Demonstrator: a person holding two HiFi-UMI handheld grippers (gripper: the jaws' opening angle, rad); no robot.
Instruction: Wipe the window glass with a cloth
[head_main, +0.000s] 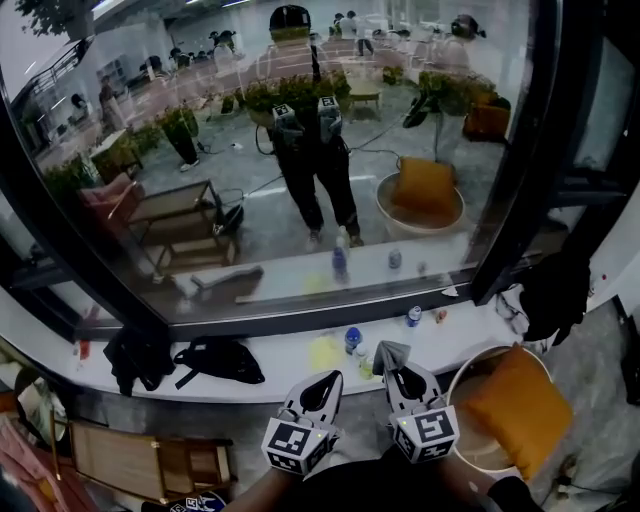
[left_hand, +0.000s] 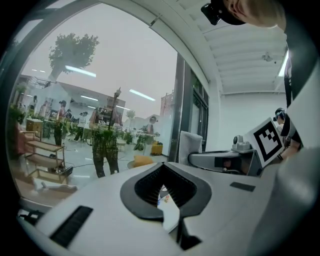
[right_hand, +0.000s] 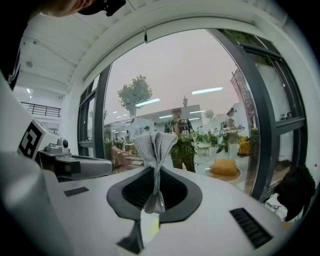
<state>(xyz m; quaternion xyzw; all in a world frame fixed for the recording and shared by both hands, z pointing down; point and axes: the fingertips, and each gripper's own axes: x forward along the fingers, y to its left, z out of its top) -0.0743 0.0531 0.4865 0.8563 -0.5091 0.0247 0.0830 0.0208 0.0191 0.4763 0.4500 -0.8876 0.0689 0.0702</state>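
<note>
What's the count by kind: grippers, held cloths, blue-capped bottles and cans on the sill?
grippers: 2, left gripper and right gripper
grey cloth, pinched in the right gripper: 1
blue-capped bottle: 1
can: 1
total: 5

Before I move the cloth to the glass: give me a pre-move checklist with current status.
1. Cloth gripped: ok. The grey cloth is pinched in the jaws of the right gripper and fans out past the tips.
2. Left gripper free: ok. Its jaws are together with nothing between them.
3. Cloth on the window glass: not ok. Both grippers hang low, short of the sill.
4. Reach path clear: not ok. A blue-capped bottle and a can stand on the sill below the pane.
5. Where the glass is dirty: cannot tell. Reflections cover it.
</note>
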